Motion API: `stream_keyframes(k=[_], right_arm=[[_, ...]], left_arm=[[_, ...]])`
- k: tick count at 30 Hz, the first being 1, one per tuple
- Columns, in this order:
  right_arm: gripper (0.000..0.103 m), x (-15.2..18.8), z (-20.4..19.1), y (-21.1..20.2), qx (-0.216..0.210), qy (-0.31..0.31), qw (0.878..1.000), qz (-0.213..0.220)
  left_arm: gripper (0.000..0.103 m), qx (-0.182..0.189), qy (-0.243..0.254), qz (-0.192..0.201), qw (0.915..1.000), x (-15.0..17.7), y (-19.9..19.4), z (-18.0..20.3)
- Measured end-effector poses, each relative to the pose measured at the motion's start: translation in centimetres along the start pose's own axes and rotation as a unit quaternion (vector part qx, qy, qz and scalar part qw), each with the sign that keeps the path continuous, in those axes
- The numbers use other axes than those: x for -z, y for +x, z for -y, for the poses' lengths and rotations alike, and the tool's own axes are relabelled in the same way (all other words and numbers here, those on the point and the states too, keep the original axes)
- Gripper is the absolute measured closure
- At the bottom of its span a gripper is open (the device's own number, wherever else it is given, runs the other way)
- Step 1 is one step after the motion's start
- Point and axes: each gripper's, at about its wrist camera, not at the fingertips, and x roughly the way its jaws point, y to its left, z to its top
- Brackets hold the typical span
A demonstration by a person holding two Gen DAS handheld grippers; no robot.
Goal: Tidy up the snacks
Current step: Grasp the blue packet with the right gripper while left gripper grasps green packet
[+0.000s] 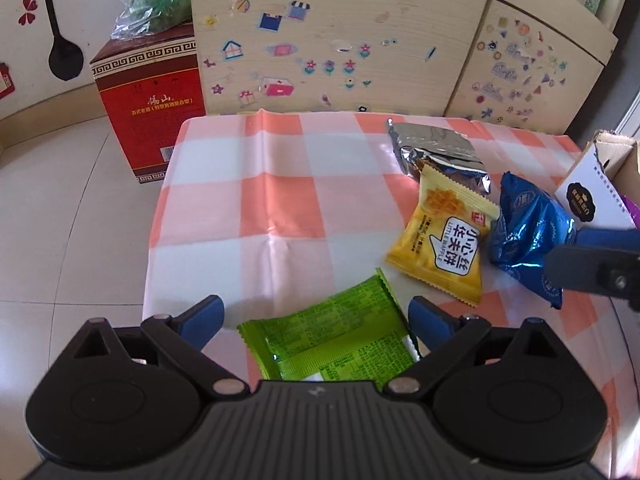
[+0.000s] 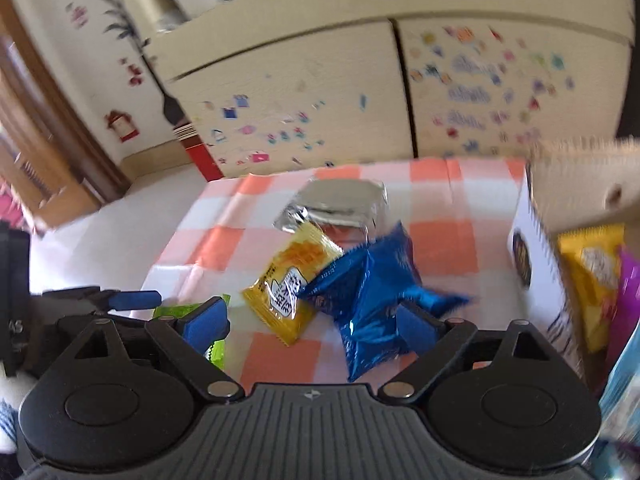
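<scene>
Left tongs (image 1: 316, 316) spread wide, a green packet (image 1: 332, 348) lying on the desk (image 1: 248, 208) between them. Right tongs (image 2: 312, 326) spread over a blue packet (image 2: 372, 300), a yellow packet (image 2: 292, 284) just left.

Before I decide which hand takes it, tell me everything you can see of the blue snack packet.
The blue packet is a puffy, crinkled pouch of shiny foil-like film with a pale printed pattern and crimped, saw-toothed end seals. It looks unopened and lies slanted on the checked tablecloth, near the white cardboard box. Its left edge meets the yellow waffle packet. The right gripper stands open at its near end, one blue finger in front of it; whether it touches cannot be told.
</scene>
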Motion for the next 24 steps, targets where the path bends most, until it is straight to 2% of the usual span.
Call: stream_keyframes(k=[4,6,12,24], right_arm=[[0.007,-0.3,0.2,0.2,0.054,-0.041,0.998,0.01],[0.007,-0.3,0.4,0.6,0.068,-0.051,0.996,0.008],[0.007,-0.5,0.1,2.2,0.085,-0.078,0.993,0.002],[0.007,-0.5,-0.2,4.8,0.109,-0.092,0.989,-0.022]], left_arm=[[0.005,0.007,0.004,0.0,1.0,0.0,0.0,0.1],[0.005,0.016,0.007,0.001,0.9999,0.0,0.0,0.3],[0.005,0.038,0.028,-0.001,0.9989,0.1,-0.1,1.2],[0.001,0.039,0.084,-0.006,0.9957,1.0,-0.2,2.4]])
